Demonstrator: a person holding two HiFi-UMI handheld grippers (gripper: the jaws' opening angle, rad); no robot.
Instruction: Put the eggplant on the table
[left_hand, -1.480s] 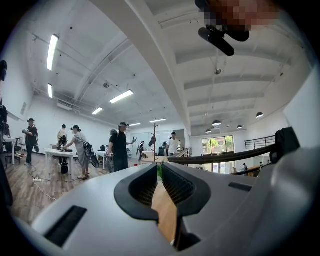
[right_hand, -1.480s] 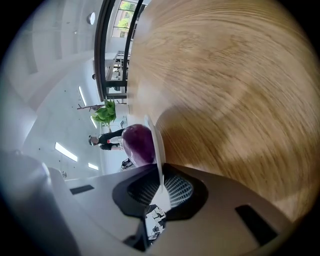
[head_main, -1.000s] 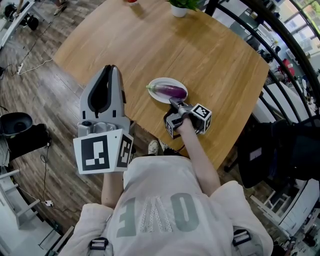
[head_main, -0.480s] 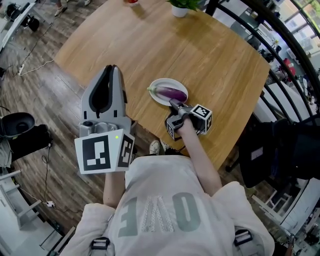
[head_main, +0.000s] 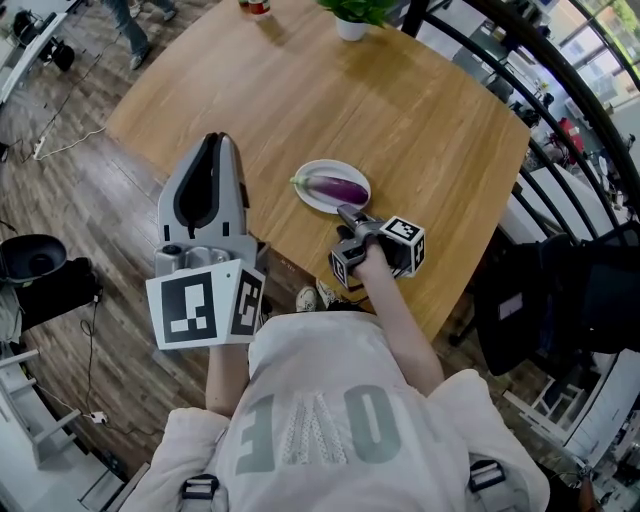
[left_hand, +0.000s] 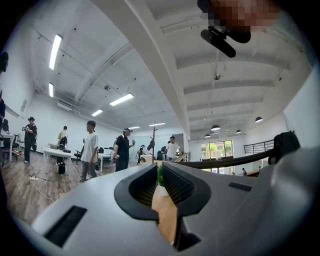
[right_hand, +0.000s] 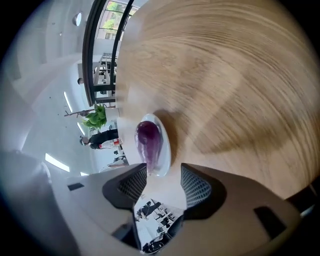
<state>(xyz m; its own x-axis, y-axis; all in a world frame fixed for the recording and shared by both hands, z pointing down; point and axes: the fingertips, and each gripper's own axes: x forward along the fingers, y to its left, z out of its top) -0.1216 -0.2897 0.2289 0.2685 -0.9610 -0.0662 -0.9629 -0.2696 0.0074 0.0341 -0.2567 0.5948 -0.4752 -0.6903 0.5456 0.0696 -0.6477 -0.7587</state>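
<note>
While the right gripper (head_main: 347, 213) sits just back from the plate, its jaws have just been opening and now stand spread wide.

Head view:
- Eggplant (head_main: 337, 188) lies lengthwise on a small white plate (head_main: 306, 196), close to the near edge of the wooden table (head_main: 430, 110). Same spot as a second ago.
- Right gripper points down at the plate from the near edge. Its tips have backed slightly off the eggplant and are no longer touching it.
- Left gripper (head_main: 213, 140) is held out over the floor, off the table's left edge, taking no part.
- Potted plant (head_main: 352, 14) stands at the far edge.

Left gripper view:
- Tongs a narrow slit apart, nothing between them. Only a strip of table and the plant show through the gap.
- People stand in the room beyond.

Right gripper view:
- Pads wide apart, gap empty.
- Eggplant (right_hand: 148, 142) on its plate (right_hand: 167, 145) lies just ahead of the left-hand pad, not between the two.
- Bare wood (right_hand: 225, 75) stretches beyond and to the side.

Reading: the eggplant rests on the plate rather than on bare wood, so I judge the move not yet done. The fresh opening looks like readying for a grab. The tongs would need to shift sideways to straddle the fruit. Its glossy, rounded skin may slip under a light pinch.
</note>
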